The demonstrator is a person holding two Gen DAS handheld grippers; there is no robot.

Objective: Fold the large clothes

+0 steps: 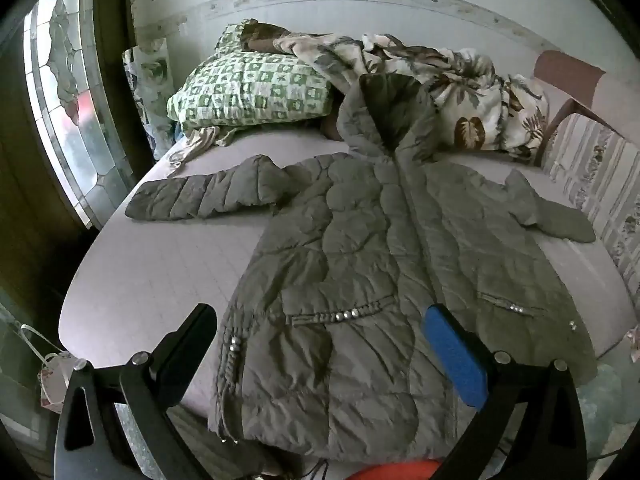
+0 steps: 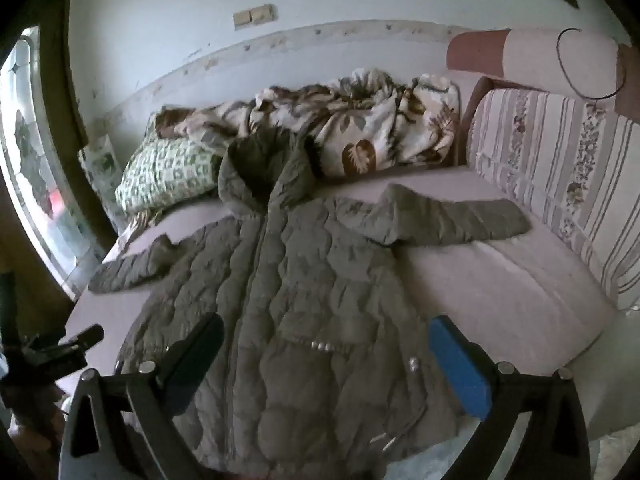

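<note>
The jacket (image 1: pixel 360 260) lay flat on the bed (image 1: pixel 140 280), mid-frame, beyond both grippers. The left gripper (image 1: pixel 320 344) and right gripper (image 2: pixel 326 354) hovered over its hem, fingers spread, pinching nothing.

The jacket (image 1: pixel 360 280) hem runs behind the gripper frames at both views' bottom edges — an orange object (image 1: pixel 384 474) is cut off there, unidentifiable — pillow (image 1: pixel 252 92) partly buried under the blanket (image 1: pixel 460 92)

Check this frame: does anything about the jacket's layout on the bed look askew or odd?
Mostly tidy. The jacket lies flat, sleeves spread, but its hem overhangs the bed's near edge, and its hood rests against the crumpled floral blanket.
</note>
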